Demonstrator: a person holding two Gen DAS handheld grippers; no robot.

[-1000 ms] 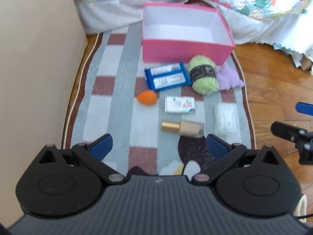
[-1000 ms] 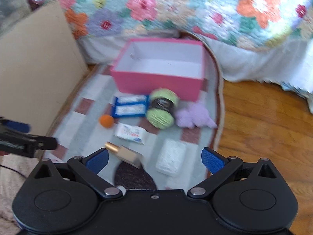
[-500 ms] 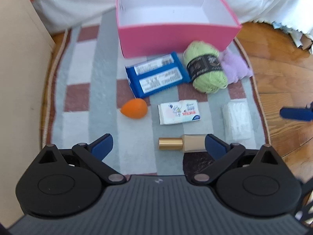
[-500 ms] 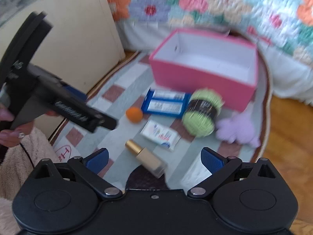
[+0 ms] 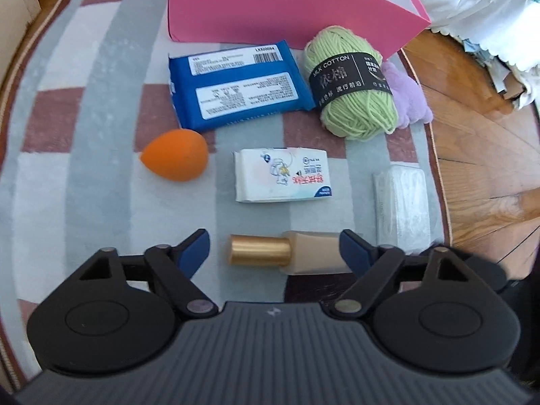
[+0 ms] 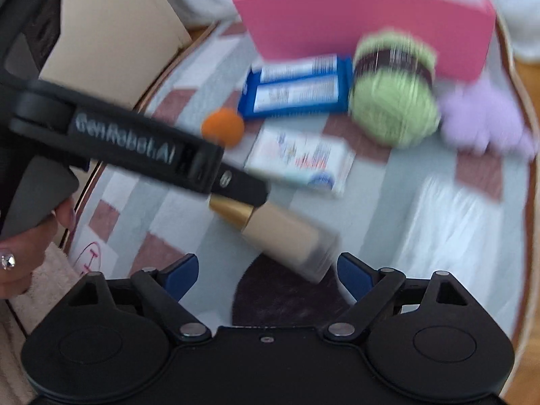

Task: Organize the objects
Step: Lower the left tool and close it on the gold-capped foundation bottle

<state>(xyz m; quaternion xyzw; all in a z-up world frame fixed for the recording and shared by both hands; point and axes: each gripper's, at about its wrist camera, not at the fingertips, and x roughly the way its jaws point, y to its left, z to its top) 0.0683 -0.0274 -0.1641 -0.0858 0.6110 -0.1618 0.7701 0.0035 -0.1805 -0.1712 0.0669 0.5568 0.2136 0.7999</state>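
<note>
Left gripper (image 5: 273,249) and right gripper (image 6: 266,273): black linkage arms, blue finger pads, silver pivot screws, ribbed grey housing. White lettering marks one arm. Hand (image 6: 20,256): jewelled nail, fluffy cream sleeve (image 6: 50,270).

Your left tongs (image 5: 275,251) point down at the striped rug (image 5: 84,108), jaws closing, with the gold-capped bottle (image 5: 287,253) lying on its side between the blue fingertips (image 5: 194,248); the right tip overlaps the bottle's beige body, and whether it touches is unclear. Just beyond lies a white tissue pack (image 5: 281,173), with an orange sponge (image 5: 175,159) to its left and a clear packet (image 5: 401,207) to its right. Farther on sit a blue pack (image 5: 236,89), green yarn (image 5: 354,98) against a purple toy (image 5: 410,99), and the pink box (image 5: 270,10).
</note>
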